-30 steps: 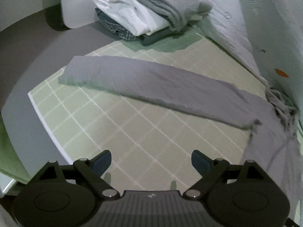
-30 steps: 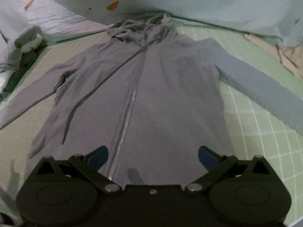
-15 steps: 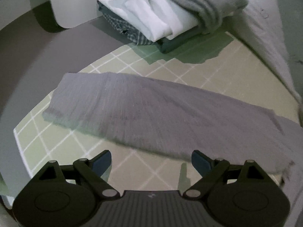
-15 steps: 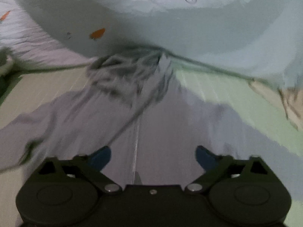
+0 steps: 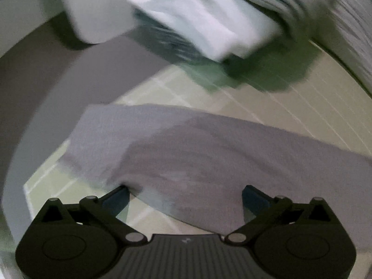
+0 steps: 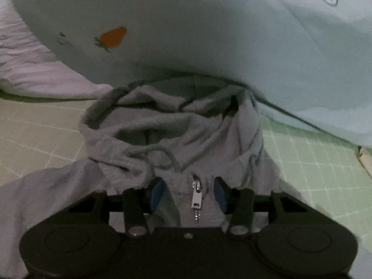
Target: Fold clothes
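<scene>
A grey zip hoodie lies flat on a green grid mat, its crumpled hood towards the pillow. My right gripper is low over the collar. Its jaws are narrowed to about half width, one on each side of the zipper pull, and the cloth between them lies flat and unpinched. In the left wrist view the hoodie's sleeve stretches across the mat. My left gripper is wide open just above the sleeve near its cuff end, and the cloth passes between its fingers.
A stack of folded clothes, white and grey on top, sits beyond the sleeve. A pale pillow with a carrot print rises right behind the hood. The mat's edge and a grey surface lie left of the sleeve.
Both grippers moved forward and down. The left closed in on the sleeve near the cuff. The right reached the collar and its jaws narrowed from wide open to about half width.
</scene>
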Demonstrator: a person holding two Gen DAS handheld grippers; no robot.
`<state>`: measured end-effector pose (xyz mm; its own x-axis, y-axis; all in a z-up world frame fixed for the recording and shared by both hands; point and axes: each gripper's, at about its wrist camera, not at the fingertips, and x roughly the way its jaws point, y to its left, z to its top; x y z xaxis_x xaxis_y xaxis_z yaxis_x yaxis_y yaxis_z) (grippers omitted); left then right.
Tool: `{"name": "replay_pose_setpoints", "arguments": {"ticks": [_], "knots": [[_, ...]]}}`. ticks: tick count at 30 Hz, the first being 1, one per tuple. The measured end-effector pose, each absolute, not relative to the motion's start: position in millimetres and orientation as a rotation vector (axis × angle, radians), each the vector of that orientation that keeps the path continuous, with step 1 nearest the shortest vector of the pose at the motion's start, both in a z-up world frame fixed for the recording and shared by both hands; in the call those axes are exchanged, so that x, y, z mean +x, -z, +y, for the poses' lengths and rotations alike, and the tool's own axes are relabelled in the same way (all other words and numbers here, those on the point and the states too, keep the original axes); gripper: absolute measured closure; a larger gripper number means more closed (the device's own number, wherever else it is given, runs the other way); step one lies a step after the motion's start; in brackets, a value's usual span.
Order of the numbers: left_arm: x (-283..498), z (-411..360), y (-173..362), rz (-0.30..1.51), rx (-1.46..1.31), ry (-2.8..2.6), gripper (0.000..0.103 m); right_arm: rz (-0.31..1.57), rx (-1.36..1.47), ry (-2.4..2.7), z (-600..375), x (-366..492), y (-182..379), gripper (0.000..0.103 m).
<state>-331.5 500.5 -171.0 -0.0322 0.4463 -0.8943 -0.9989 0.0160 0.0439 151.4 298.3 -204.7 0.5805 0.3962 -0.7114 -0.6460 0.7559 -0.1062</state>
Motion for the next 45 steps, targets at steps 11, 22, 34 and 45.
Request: {"name": "replay_pose_setpoints", "arguments": {"ticks": [11, 22, 34, 45], "knots": [[-375.2, 516.8, 173.7, 0.725, -0.928, -1.586, 0.0, 0.748, -0.288, -0.631, 278.7, 155.3, 208.7, 0.035], [-364.2, 513.9, 171.9, 0.693, -0.822, -1.566, 0.031, 0.667, -0.235, -0.592, 276.6, 146.2, 217.6, 0.029], [-276.6, 502.0, 162.4, 0.688, -0.733, -1.253, 0.081, 0.671, -0.202, -0.56, 273.6, 149.8, 223.5, 0.006], [-143.5, 420.7, 141.6, 0.697, -0.701, -0.601, 0.021, 0.677, -0.193, -0.549, 273.2, 151.5, 224.7, 0.005]]}}
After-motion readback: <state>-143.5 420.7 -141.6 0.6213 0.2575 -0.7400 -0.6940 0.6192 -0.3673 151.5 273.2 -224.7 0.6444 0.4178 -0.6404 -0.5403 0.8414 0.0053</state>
